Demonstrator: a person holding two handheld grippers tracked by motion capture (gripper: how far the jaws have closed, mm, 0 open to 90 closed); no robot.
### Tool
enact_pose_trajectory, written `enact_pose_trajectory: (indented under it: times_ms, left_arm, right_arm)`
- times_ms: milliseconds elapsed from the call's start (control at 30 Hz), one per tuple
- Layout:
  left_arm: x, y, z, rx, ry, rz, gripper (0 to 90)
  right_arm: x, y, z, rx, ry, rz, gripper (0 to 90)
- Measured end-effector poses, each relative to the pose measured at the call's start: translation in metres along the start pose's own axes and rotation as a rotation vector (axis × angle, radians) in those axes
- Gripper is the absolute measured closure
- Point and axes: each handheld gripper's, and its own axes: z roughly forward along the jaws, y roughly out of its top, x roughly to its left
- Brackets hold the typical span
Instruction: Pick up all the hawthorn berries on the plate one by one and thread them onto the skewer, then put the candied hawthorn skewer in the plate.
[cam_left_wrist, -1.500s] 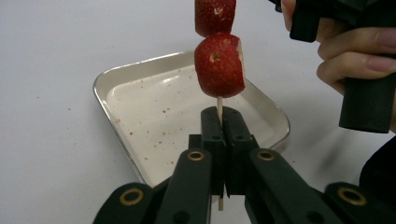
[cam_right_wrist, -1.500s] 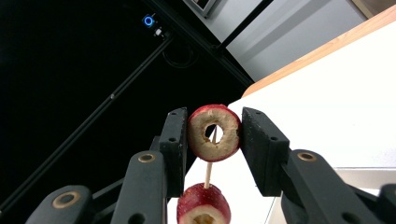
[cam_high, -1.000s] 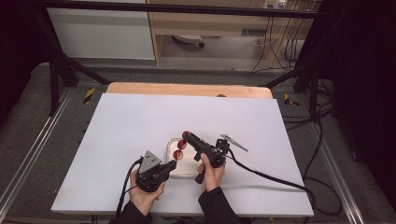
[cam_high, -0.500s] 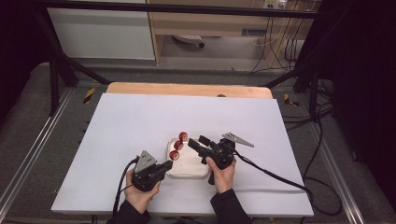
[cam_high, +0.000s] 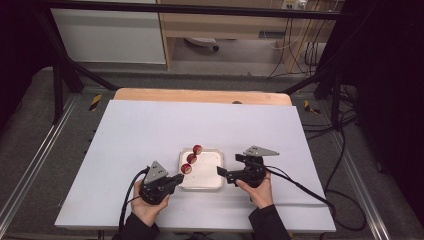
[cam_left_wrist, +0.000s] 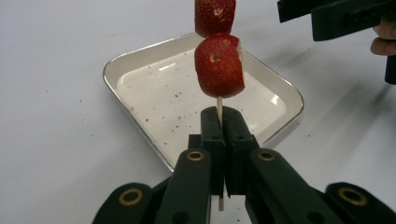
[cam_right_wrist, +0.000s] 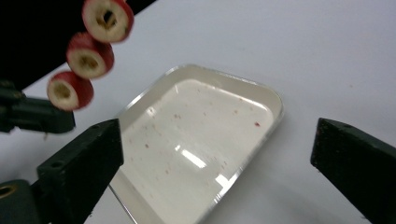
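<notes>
A thin wooden skewer (cam_left_wrist: 219, 103) carries three red strawberry slices (cam_high: 191, 159), and my left gripper (cam_left_wrist: 223, 116) is shut on its bare lower end. The skewer slants up over the left part of a white square tray (cam_high: 212, 170). In the right gripper view the slices (cam_right_wrist: 88, 56) hang at the upper left, above the tray (cam_right_wrist: 261, 98). My right gripper (cam_high: 229, 165) stands just right of the tray. Its jaws have just been opening and now stand wide apart (cam_right_wrist: 218, 135), with nothing held between them.
The tray holds only red juice specks (cam_left_wrist: 180, 93). It lies on a white tabletop (cam_high: 150, 130) with a wooden strip (cam_high: 200, 96) at the far edge. Cables trail from both grippers toward the near edge.
My right gripper has let go at the skewer's top, drawn back to the right of the tray and spread its jaws wide. The left gripper has kept its hold on the skewer.
</notes>
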Motion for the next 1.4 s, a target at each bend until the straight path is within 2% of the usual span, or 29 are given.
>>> enact_pose_trajectory:
  times_ms: [233,433,600,700,833,967,1033,1133,1400]
  left_arm:
    - [0.005,0.009,-0.002,0.050,-0.026,0.024,88.4]
    - [0.009,0.028,-0.002,0.105,-0.017,0.070,88.3]
    - [0.013,0.040,0.007,0.145,-0.016,0.087,88.3]
    - [0.012,0.044,0.014,0.173,-0.015,0.100,88.3]
    - [0.014,0.049,0.023,0.189,-0.027,0.089,88.3]
    - [0.015,0.050,0.033,0.217,-0.030,0.085,88.3]
    - [0.015,0.049,0.037,0.229,-0.025,0.090,88.2]
    - [0.016,0.049,0.043,0.242,-0.022,0.076,88.3]
    - [0.011,0.044,0.056,0.309,-0.013,0.093,88.1]
  right_arm:
    - [-0.017,-0.014,-0.019,0.081,-0.038,-0.061,0.6]
    - [-0.033,-0.026,-0.040,0.099,-0.015,-0.093,0.5]
    - [-0.044,-0.038,-0.053,0.116,-0.034,-0.092,0.5]
    - [-0.048,-0.043,-0.060,0.118,-0.055,-0.093,0.5]
    - [-0.051,-0.047,-0.068,0.098,-0.052,-0.083,0.7]
    - [-0.054,-0.051,-0.074,0.109,-0.063,-0.088,0.9]
    - [-0.056,-0.052,-0.075,0.113,-0.070,-0.086,1.0]
    - [-0.057,-0.053,-0.077,0.114,-0.071,-0.080,1.1]
    - [-0.056,-0.055,-0.076,0.126,-0.067,-0.090,1.0]
